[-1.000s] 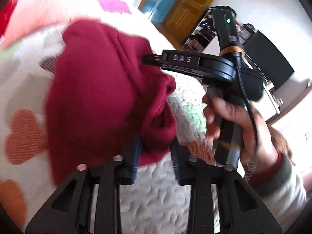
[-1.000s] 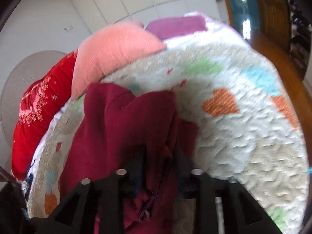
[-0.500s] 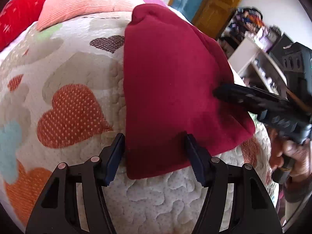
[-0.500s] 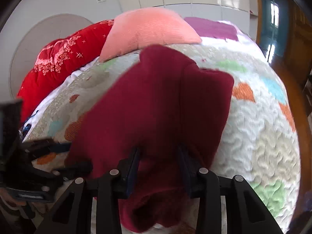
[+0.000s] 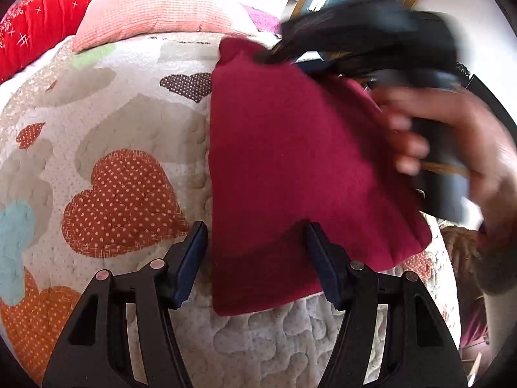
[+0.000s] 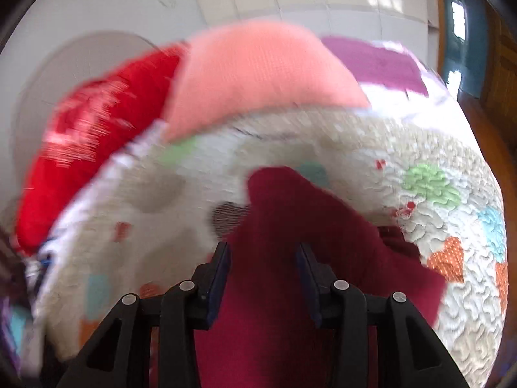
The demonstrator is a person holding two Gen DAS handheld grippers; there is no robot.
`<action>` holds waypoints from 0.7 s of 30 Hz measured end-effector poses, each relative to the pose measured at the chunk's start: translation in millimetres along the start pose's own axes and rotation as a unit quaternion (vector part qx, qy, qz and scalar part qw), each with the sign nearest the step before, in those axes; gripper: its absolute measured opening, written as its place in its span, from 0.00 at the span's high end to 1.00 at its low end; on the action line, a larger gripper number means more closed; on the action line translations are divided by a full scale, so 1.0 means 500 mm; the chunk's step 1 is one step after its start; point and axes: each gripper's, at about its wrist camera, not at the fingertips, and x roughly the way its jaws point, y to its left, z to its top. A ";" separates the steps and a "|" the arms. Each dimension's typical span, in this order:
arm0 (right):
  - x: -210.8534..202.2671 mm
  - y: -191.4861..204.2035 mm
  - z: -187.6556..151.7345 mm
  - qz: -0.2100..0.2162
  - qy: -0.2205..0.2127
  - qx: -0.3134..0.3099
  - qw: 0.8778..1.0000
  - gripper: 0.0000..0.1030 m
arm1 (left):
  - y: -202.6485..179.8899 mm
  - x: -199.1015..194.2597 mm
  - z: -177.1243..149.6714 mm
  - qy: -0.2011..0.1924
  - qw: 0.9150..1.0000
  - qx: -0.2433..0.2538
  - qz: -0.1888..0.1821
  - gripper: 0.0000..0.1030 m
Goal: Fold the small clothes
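A dark red garment point(image 5: 290, 168) lies folded flat on the heart-patterned quilt point(image 5: 122, 194). My left gripper point(image 5: 257, 252) is open. Its two fingers stand either side of the garment's near left corner, and the pads do not press the cloth. My right gripper point(image 6: 263, 265), blurred, is over the far end of the garment point(image 6: 290, 220). Its jaws are opening; the cloth lies flat between and under them and spreads past the right finger. In the left wrist view the right gripper's blurred body point(image 5: 371, 35) and the hand point(image 5: 458, 148) holding it cover the garment's far right part.
A salmon pillow point(image 5: 155, 9), a red cushion point(image 5: 35, 29) and a purple cloth point(image 6: 374, 61) lie at the head of the bed. The quilt's right edge drops to a wooden floor point(image 6: 494, 148). Bare quilt lies left of the garment.
The garment went from hanging bunched between both grippers to lying flat. My left gripper opened off it. My right gripper swept from its right edge to its far end.
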 end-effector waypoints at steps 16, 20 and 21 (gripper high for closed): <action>-0.159 -0.034 -0.151 -0.022 -0.035 0.013 0.999 0.59 | -0.013 0.001 0.009 0.008 1.000 -0.001 0.019 0.32; -0.144 -0.066 -0.242 -0.055 -0.006 0.028 0.998 0.58 | -0.026 0.000 0.005 0.009 0.999 0.001 0.035 0.31; -0.135 -0.074 -0.258 -0.062 -0.010 0.029 0.998 0.58 | -0.030 -0.001 0.004 0.009 0.999 0.004 0.040 0.31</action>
